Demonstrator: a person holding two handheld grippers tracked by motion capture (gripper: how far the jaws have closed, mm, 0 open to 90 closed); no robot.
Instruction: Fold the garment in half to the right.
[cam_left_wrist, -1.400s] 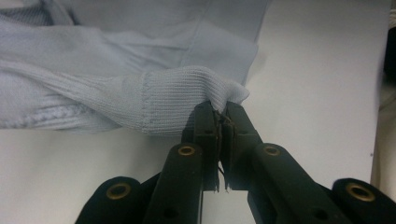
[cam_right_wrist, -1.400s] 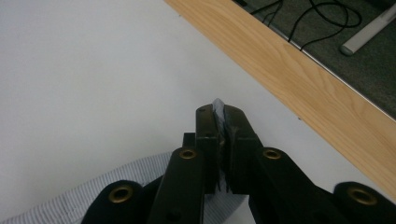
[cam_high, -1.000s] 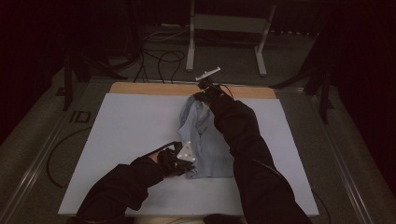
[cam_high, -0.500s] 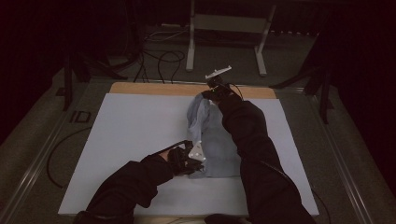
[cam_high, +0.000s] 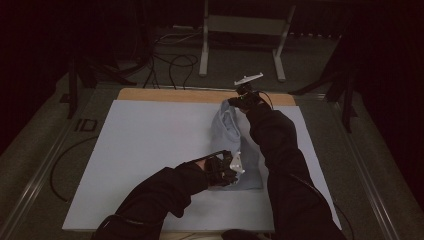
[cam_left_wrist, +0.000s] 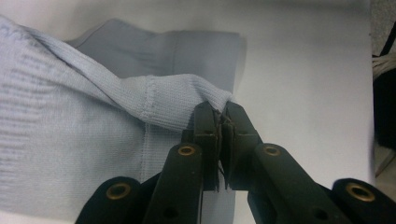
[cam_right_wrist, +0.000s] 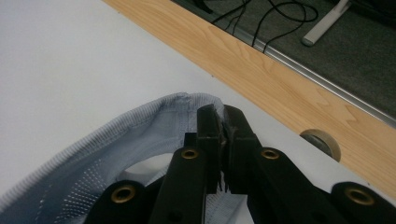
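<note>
A pale blue knitted garment (cam_high: 235, 145) lies on the white sheet (cam_high: 150, 150) covering the tabletop, right of centre, stretched lengthwise from the far edge toward the person. The left claw (cam_left_wrist: 220, 114) is closed on a fold of the garment's near hem, its jaws pressed together with a pinch of ribbed cloth between the tips; in the high view this claw (cam_high: 227, 170) sits at the garment's near left corner. The right claw (cam_right_wrist: 219, 116) is likewise shut on the garment's far edge, the stitched rim bunched between its tips, and it (cam_high: 245, 100) is raised a little above the far end of the sheet, so the cloth arches open below it. Just beyond lies the bare wooden strip (cam_right_wrist: 261, 65) of the tabletop, with a round cable hole (cam_right_wrist: 322, 140) near the right claw. Cables (cam_high: 175, 62) and a metal stand (cam_high: 240, 35) lie on the floor behind. Compared with half a second ago, the right claw has moved farther away and the garment is pulled longer.
</note>
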